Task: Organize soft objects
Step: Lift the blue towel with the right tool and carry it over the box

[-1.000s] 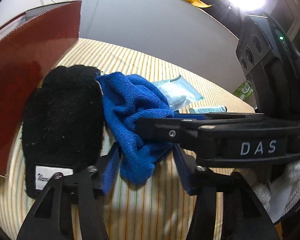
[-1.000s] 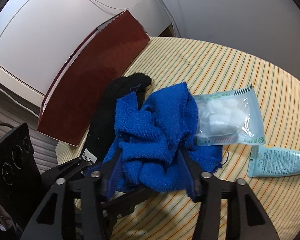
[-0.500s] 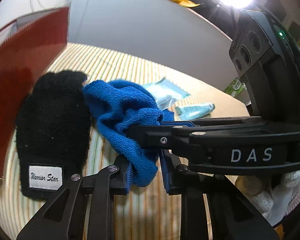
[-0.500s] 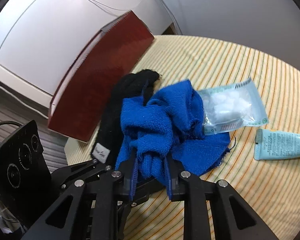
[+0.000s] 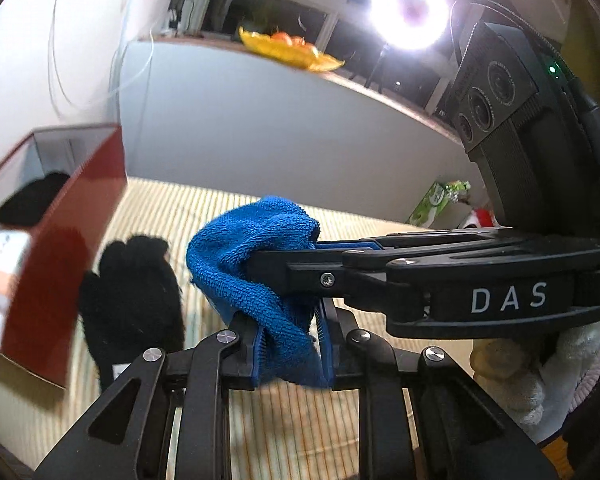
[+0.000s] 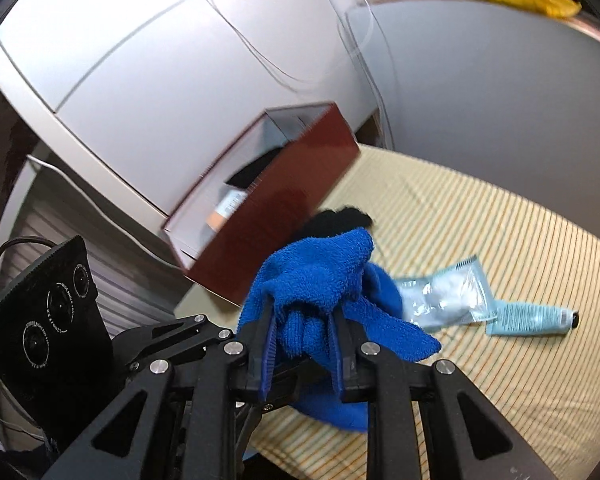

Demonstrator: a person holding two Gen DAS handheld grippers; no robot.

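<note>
Two grippers share one load here. Largest first: the striped tabletop (image 6: pixel 480 240) fills the lower right of the right wrist view, and the dark red box (image 6: pixel 284 200) sits at its far left edge, open, with something black and a pale carton already inside, so we judge part of the sorting done. The blue towel (image 6: pixel 324 280) hangs bunched at frame centre, clear of the tabletop. Our left gripper (image 5: pixel 290 344) and our right gripper (image 6: pixel 304 340) have just been closing, and the fingers of both now pinch folds of towel, nearly shut on the cloth. The black glove (image 5: pixel 132 300) lies on the tabletop just beside the box, lower left in the left wrist view. Smaller things wait lower right: a clear pouch (image 6: pixel 448 296) and a pale tube (image 6: pixel 532 316). The towel and the glove remain unboxed.
</note>
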